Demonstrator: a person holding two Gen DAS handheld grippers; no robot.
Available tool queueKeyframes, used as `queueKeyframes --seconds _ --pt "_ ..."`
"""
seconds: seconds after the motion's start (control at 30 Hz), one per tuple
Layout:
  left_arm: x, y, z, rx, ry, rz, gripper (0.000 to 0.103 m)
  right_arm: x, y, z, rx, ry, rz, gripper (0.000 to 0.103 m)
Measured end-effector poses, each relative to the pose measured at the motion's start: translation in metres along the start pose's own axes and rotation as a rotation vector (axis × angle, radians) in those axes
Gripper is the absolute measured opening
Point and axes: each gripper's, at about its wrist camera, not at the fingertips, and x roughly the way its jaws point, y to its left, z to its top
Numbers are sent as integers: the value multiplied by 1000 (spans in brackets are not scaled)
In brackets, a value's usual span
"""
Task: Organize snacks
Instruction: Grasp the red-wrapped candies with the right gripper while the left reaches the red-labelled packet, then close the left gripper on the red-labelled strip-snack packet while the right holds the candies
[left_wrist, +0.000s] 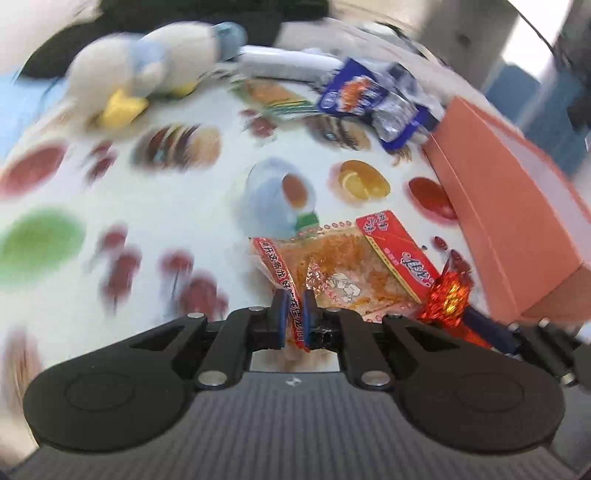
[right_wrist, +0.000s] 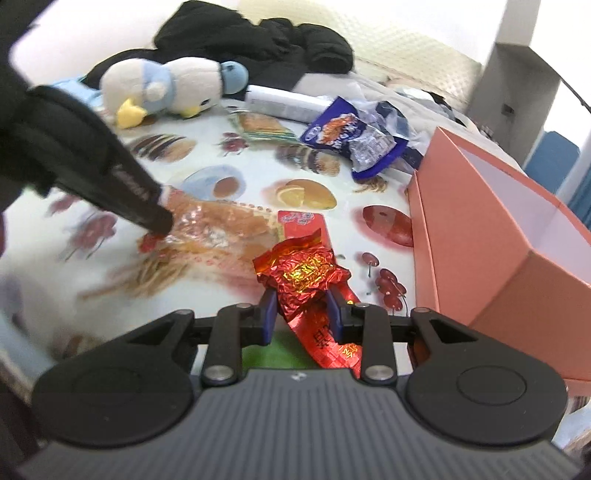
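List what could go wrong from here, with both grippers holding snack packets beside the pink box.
1. The left gripper pinches only the thin edge strip of the clear orange snack packet; the packet could slip or tear when carried.
2. The right gripper grips the crinkled red foil packet with a loose tail hanging below; it might snag on the wall of the open pink cardboard box.
3. Both packets sit close together, so the grippers could collide.

My right gripper (right_wrist: 300, 308) is clamped on a crinkly red foil packet (right_wrist: 303, 275), pink box (right_wrist: 476, 236) just to the right, left gripper (right_wrist: 157, 218) pinching the clear orange snack bag (right_wrist: 221, 225).
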Motion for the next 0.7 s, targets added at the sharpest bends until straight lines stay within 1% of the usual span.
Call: queueKeyframes --seconds 0.1,0.17,0.2,0.27,0.3,0.37,0.43,0.47,0.5,0.53,0.57,0.6,0.63,0.7 --pt "-20 2 -19 -57 -30 36 9 -8 0 -10 -36 7 12 32" --pt "-29 8 -27 -125 -27 23 9 -13 -2 -17 -55 7 11 32" --pt "-31 9 -30 -143 -22 10 9 -14 -3 -19 -59 6 15 32" --pt "-33 7 -35 -113 -15 6 10 -15 -7 -23 -53 19 31 33" --pt "-35 7 -38 -110 -18 1 10 -15 -9 -25 -46 30 40 31" --pt "-33 8 -40 -110 -3 -32 10 -18 -11 -27 -48 23 47 30" --pt "-32 5 -42 -85 16 -46 12 -19 -13 -30 -53 26 53 34" --pt "-32 4 -42 -66 25 -54 21 -20 -14 -30 -48 26 56 44" --pt "-32 3 -43 -49 33 -65 36 -21 -16 -30 -41 23 58 59" --pt "-33 2 -44 -40 36 -75 45 -22 -18 -30 -31 20 62 67" --pt "-35 1 -45 -35 31 -86 58 -23 -19 -31 -21 18 71 76" --pt "-37 -1 -45 -15 29 -101 66 -23 -21 -31 -10 16 82 77" --pt "-39 -3 -45 19 27 -114 68 -24 -23 -32 1 14 90 77" --pt "-43 -8 -44 78 14 -112 74 -24 -27 -33 23 10 91 77"
